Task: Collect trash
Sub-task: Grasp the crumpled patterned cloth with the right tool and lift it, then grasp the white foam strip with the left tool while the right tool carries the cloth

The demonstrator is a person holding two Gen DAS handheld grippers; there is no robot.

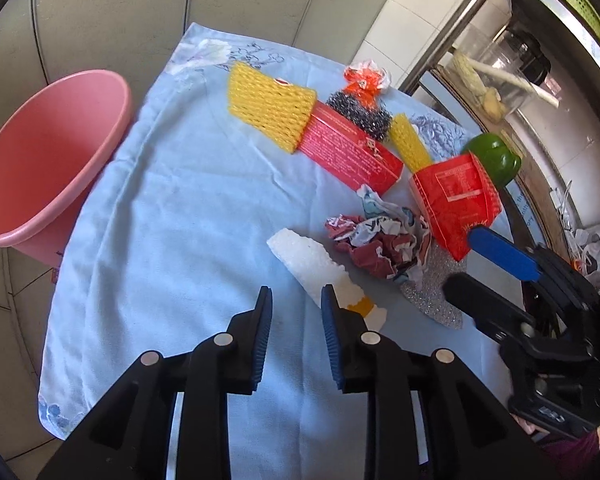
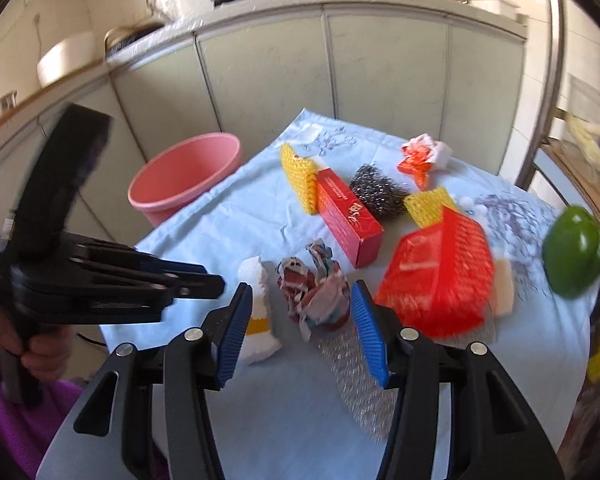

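Both tools wide apart, left, right; red box print too blurred to read.

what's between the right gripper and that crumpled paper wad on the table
Nothing visible. The right gripper is open, with the crumpled paper wad straight ahead, framed between its fingers. The white foam net and red bag lie to either side, not in front.

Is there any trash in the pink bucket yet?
No. In the left wrist view the pink bucket shows only its bare inner wall, while the crumpled paper and the other trash lie on the tablecloth.
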